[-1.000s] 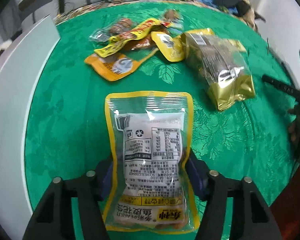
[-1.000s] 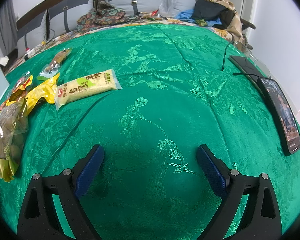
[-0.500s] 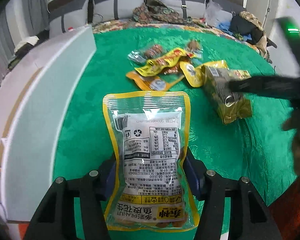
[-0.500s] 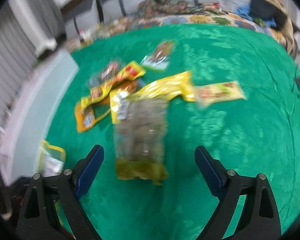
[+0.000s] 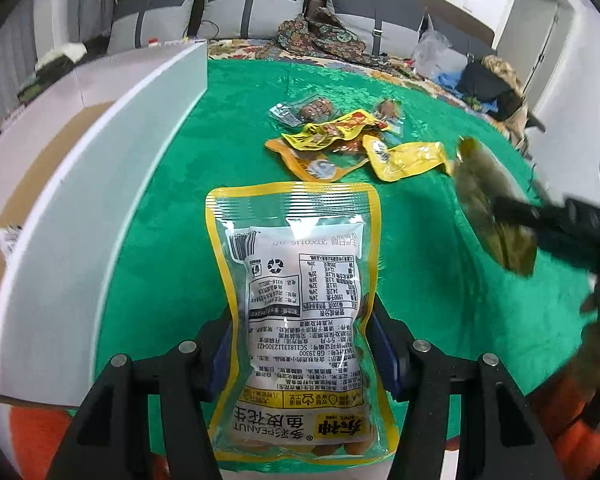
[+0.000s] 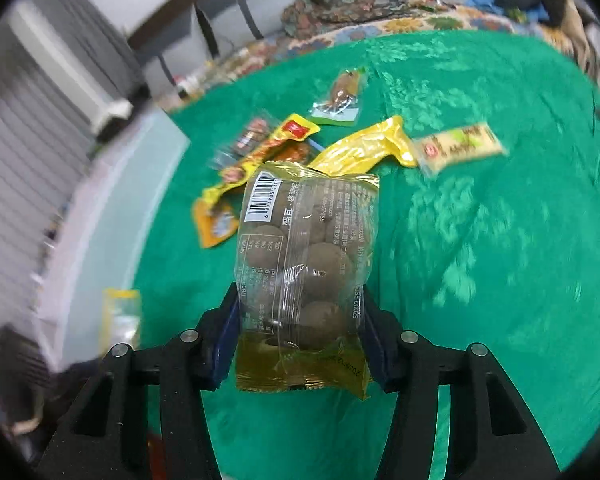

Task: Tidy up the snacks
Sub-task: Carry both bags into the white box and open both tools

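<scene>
A clear, yellow-edged peanut bag (image 5: 296,300) stands label up in my left gripper (image 5: 300,352), which is shut on its lower half beside the white box (image 5: 80,208). A gold-and-clear bag of round brown snacks (image 6: 304,264) sits between the blue pads of my right gripper (image 6: 300,336). Those jaws are closing and the pads press the bag's sides. The left wrist view shows that same bag (image 5: 488,208) hanging off the green cloth (image 5: 420,280) at the right, under a black finger (image 5: 548,220). Loose snack packets (image 5: 340,140) lie in a pile beyond.
The white box's wall (image 6: 112,200) runs along the left edge of the cloth. A pale yellow bar packet (image 6: 456,146) lies right of the pile, and a small clear packet (image 6: 340,96) behind it. Sofa cushions and clothes are at the back.
My right gripper swung left over the pile, closed around the gold bag and lifted it off the cloth. My left gripper carried the peanut bag up and nearer the white box.
</scene>
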Demonstrator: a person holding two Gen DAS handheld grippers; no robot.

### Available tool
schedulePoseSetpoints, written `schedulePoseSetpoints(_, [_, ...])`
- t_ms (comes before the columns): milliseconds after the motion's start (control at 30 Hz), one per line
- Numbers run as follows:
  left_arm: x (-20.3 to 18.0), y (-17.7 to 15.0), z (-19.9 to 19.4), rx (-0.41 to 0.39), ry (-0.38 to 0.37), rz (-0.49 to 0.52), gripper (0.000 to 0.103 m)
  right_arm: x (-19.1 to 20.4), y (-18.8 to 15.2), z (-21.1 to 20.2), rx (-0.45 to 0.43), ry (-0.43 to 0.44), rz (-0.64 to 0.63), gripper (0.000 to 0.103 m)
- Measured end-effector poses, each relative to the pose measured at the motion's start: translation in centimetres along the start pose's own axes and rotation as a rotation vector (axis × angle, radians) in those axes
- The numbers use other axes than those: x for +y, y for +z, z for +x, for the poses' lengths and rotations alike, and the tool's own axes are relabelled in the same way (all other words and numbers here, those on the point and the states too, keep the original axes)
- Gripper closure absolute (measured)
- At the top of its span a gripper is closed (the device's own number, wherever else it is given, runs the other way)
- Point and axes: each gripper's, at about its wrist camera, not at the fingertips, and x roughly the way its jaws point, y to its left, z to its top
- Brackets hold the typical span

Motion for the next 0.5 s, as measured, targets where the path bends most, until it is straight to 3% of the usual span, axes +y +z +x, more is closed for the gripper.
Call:
schedulePoseSetpoints(100, [-0.2, 0.2, -0.6, -0.007, -0.027, -0.016, 0.045, -1.3, -1.4, -1.3, -0.024, 0.059, 0.063, 0.046])
schedulePoseSetpoints(300, [1.0, 1.1, -3.8, -0.049, -0.065, -0.076, 0.045, -1.3, -0.7, -1.9, -0.033, 0.179, 0.141, 0.046])
schedulePoseSetpoints(500, [6.6, 3.6, -9.6, -0.161, -0.055, -0.194, 0.045, 6.3, 1.7, -3.5, -0.059, 0.326, 0.040, 0.046])
